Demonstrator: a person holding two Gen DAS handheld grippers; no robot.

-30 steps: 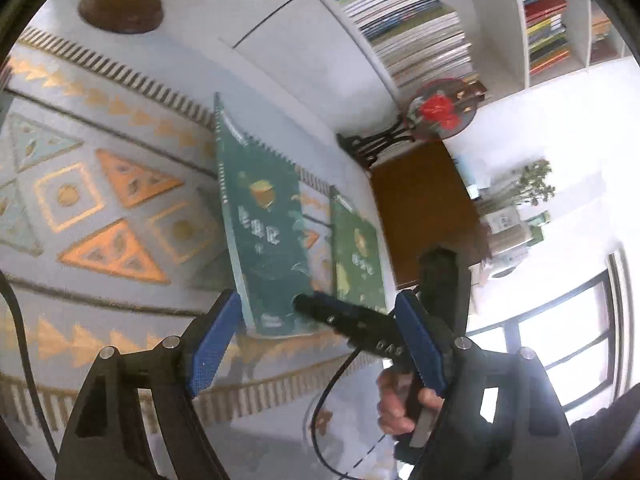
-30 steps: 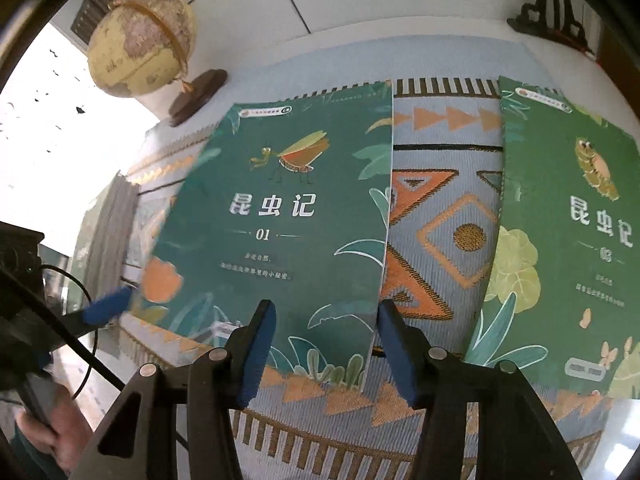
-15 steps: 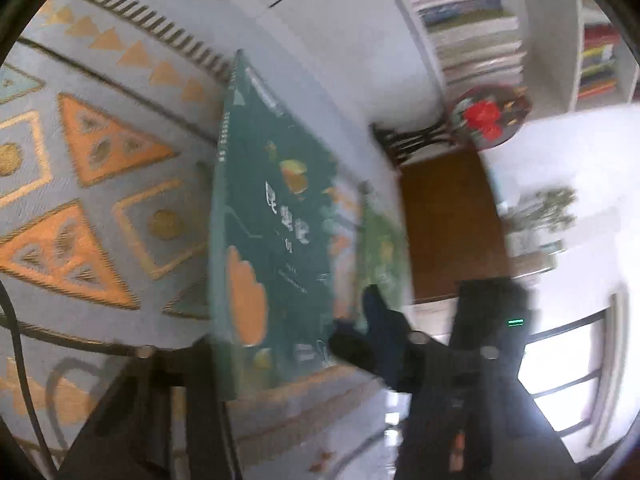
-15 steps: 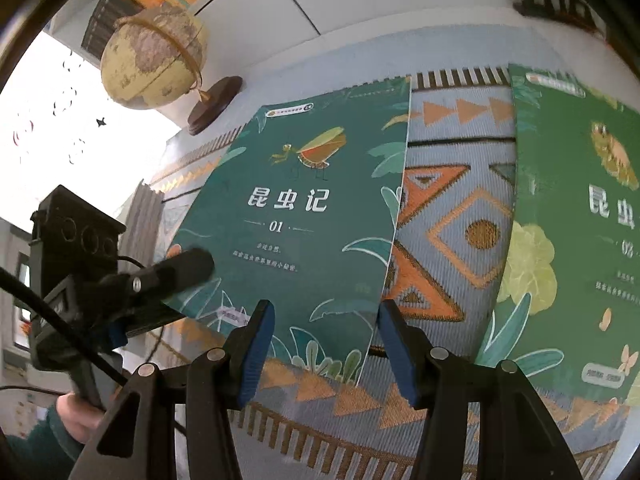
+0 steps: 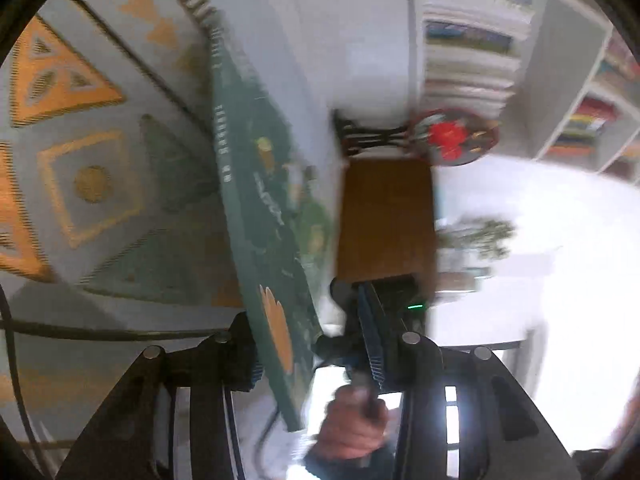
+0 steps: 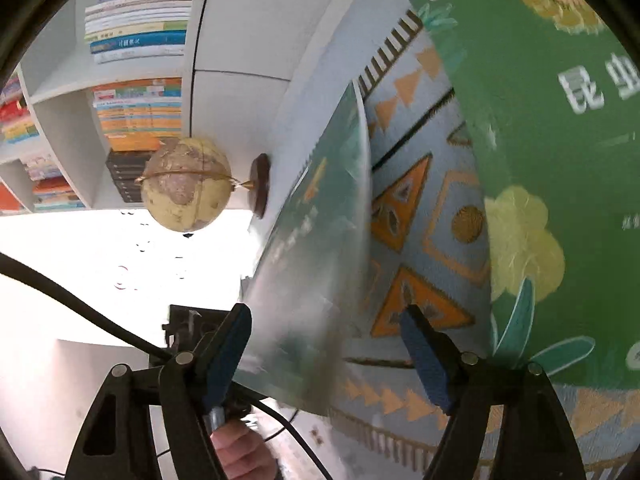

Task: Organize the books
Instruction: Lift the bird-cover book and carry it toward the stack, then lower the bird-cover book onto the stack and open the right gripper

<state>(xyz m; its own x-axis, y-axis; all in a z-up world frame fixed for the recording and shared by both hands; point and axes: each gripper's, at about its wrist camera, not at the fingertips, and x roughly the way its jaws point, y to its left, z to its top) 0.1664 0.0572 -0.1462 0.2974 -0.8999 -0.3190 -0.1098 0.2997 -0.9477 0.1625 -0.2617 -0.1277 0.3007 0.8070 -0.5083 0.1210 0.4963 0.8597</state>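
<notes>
Dark-green book (image 5: 276, 280) being clamped at its lower corner by left gripper (image 5: 316, 356), tilting up off patterned rug (image 5: 92, 184). Right gripper (image 6: 326, 356) opening wider, pads straddling that book's edge without pressing. Lighter-green book (image 6: 540, 128) lying flat on rug, just beside.

Patterned cloth (image 5: 92, 184) covered my desk: blue-grey ground, orange triangles, diamonds, striped border. Globe (image 6: 186, 186) on dark wooden base (image 6: 260, 184) stood at cloth's far side, near white cabinet doors (image 6: 244, 32). Red round ornament (image 5: 456, 138) on black carved stand (image 5: 368, 136) sat beyond brown wooden surface (image 5: 386, 216). Small potted plant (image 5: 480, 236) beside it, blurred. Black cable (image 6: 80, 304) crossed my right view.
</notes>
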